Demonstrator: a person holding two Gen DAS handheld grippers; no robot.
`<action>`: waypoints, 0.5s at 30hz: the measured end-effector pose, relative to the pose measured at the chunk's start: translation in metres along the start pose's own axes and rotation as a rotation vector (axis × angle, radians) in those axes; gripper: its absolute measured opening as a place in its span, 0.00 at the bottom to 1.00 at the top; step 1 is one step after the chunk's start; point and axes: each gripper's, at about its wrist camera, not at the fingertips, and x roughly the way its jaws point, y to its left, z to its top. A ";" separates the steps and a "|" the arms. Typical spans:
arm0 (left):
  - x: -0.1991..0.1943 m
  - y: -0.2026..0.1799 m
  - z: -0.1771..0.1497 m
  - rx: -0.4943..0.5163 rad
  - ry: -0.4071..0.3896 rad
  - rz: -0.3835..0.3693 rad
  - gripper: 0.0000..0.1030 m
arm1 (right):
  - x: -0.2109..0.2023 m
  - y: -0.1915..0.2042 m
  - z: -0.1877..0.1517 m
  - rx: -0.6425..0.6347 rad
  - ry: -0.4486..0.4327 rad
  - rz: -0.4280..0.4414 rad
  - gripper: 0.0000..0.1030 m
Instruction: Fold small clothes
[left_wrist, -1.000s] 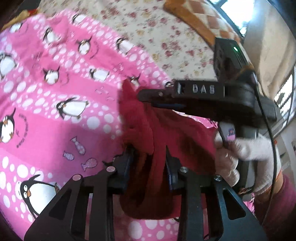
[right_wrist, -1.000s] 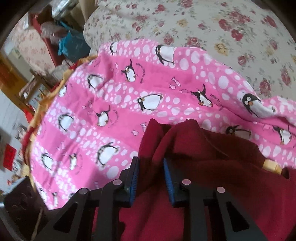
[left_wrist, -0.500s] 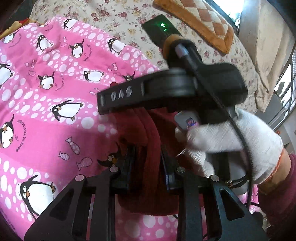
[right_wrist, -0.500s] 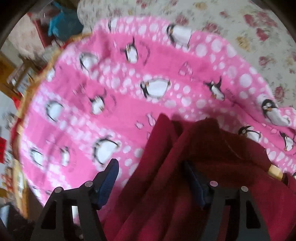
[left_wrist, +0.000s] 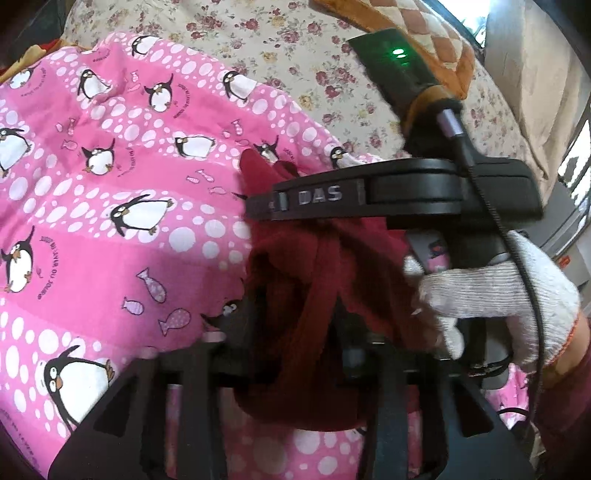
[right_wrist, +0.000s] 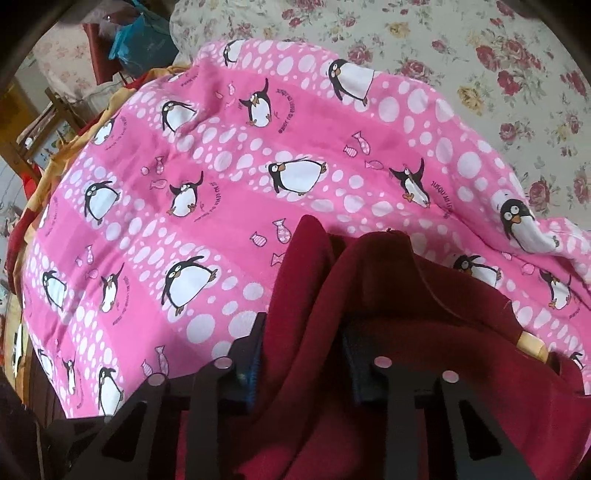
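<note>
A dark red garment (left_wrist: 317, 280) hangs bunched over the pink penguin blanket (left_wrist: 110, 206). My left gripper (left_wrist: 295, 317) is shut on a fold of it. In the left wrist view the right gripper body, marked DAS (left_wrist: 369, 199), crosses just above the cloth, held by a white-gloved hand (left_wrist: 495, 295). In the right wrist view my right gripper (right_wrist: 301, 350) has its jaws closed on a fold of the red garment (right_wrist: 369, 295), which spreads to the lower right. A yellow tag (right_wrist: 530, 341) shows at its edge.
The pink penguin blanket (right_wrist: 221, 184) lies on a floral bedspread (right_wrist: 480, 55). An orange checked cushion (left_wrist: 436, 40) lies at the far end of the bed. Furniture and a blue bag (right_wrist: 144, 40) stand beyond the bed's left edge.
My right gripper opened wide half a second ago and has closed again on the red garment. The right gripper body swung across the left wrist view. My left gripper kept its hold.
</note>
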 end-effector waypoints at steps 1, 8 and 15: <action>0.002 0.001 0.000 -0.005 0.003 0.006 0.65 | -0.002 -0.001 -0.001 0.000 -0.002 0.005 0.29; 0.015 0.003 -0.004 -0.030 0.031 -0.002 0.66 | -0.010 -0.014 -0.004 0.056 -0.028 0.070 0.26; -0.001 -0.031 0.000 0.057 0.002 -0.021 0.17 | -0.035 -0.024 -0.012 0.092 -0.085 0.119 0.24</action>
